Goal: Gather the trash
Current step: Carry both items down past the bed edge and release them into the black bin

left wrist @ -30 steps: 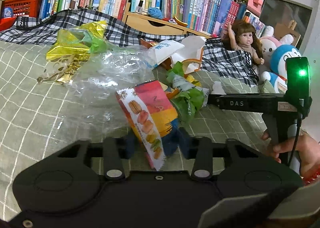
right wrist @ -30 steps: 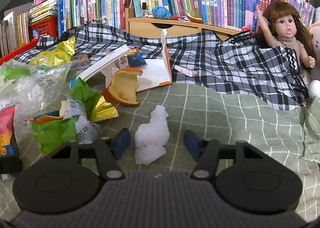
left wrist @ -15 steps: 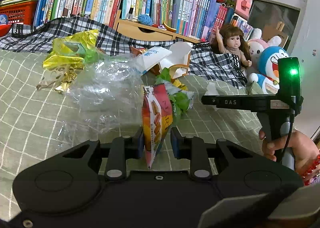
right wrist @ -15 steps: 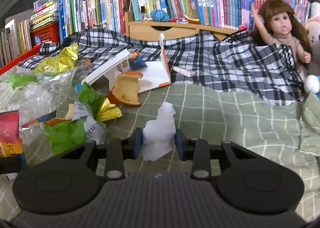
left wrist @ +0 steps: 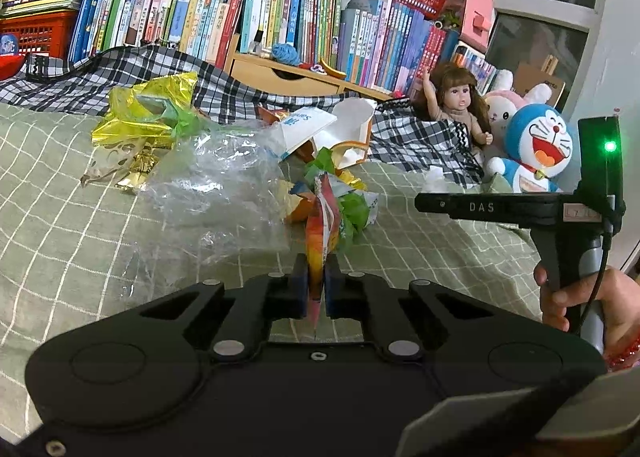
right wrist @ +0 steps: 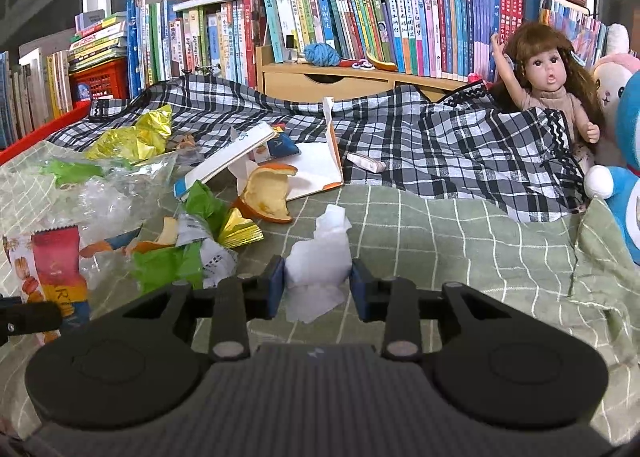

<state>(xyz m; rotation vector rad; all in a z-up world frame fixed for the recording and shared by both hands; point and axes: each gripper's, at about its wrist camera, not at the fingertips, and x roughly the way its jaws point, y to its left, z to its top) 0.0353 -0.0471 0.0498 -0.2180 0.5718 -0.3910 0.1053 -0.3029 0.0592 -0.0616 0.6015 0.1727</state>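
**Both grippers clamped on trash, each piece starting to lift off the bed**

The snack wrapper [left wrist: 320, 225], red and orange with printed biscuits, stands on edge between the pads of the left gripper [left wrist: 316, 289], which is fully closed on it; squeezing the thin foil flat lets it be carried without slipping. The crumpled white tissue [right wrist: 318, 257] sits between the blue pads of the right gripper [right wrist: 318, 281], pinched at its sides while its lower flap hangs free. That gripper is only partly closed because the wad is bulky. Both pieces are held just above the green checked bedspread [right wrist: 460, 241], in front of the remaining litter: the green and gold wrappers [right wrist: 192, 241], an orange peel [right wrist: 268, 197], a clear plastic bag [left wrist: 208, 185] and an opened carton [right wrist: 316, 169]. Taking one piece in each gripper probably saves a trip.

A second earlier both grippers stood open, the wrapper lying broadside and the tissue resting loose on the bedspread. Half a second ago they were closing in. Now the wrapper is pressed thin and edge-on, and both pieces appear slightly raised.
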